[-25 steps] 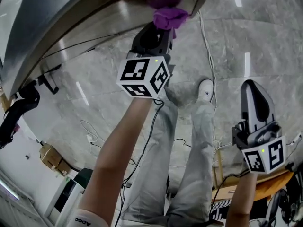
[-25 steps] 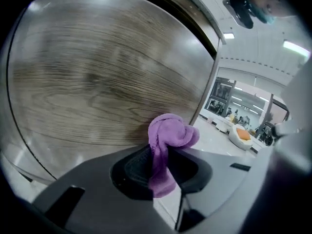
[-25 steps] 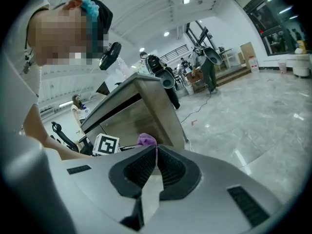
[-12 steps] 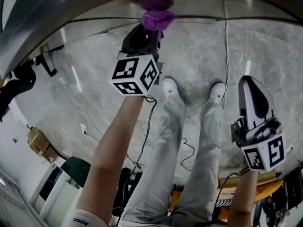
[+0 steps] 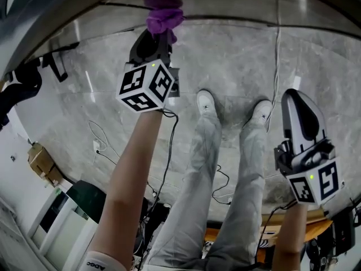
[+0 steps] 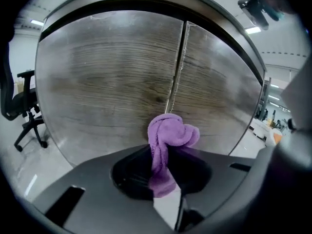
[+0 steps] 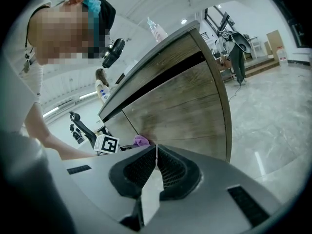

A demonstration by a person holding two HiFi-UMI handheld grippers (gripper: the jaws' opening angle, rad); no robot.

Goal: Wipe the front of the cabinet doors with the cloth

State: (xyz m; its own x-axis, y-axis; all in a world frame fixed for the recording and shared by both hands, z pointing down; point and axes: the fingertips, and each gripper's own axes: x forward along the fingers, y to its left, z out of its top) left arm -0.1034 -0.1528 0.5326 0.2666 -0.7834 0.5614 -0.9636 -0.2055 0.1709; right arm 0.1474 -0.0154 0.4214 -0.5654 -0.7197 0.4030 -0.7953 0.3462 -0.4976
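Cloth (image 6: 168,138), purple and bunched into a loose knot, is held by our left gripper (image 6: 162,165), whose jaws are clamped on it. In the left gripper view a narrow tail of the fabric runs down between the two dark pads (image 6: 131,172). The thicker knot bulges out past their tips, leaning a little to the right. The knot lies over the lower end of the seam (image 6: 178,67) that parts the two wooden cabinet doors, with the left door (image 6: 107,77) on one side and the right door (image 6: 217,91) on the other.

From the head view we see the same cloth (image 5: 163,18) at the top of the frame, just beyond the left gripper (image 5: 159,36). It meets the cabinet front (image 5: 225,4), and our left arm is stretched out toward it. The marker cube (image 5: 145,86) sits behind the jaws.

Our right gripper (image 5: 297,99) hangs low at our right side, well apart from the cabinet and from the cloth, above the grey stone floor (image 5: 237,61). In the right gripper view its ribbed pads (image 7: 168,167) are pressed together with nothing between them. That view looks along the cabinet (image 7: 180,106) from the side. There the cloth (image 7: 141,140) shows as a small purple spot against the wood, beside the left gripper's cube. A bottle (image 7: 157,30) stands on the cabinet top.
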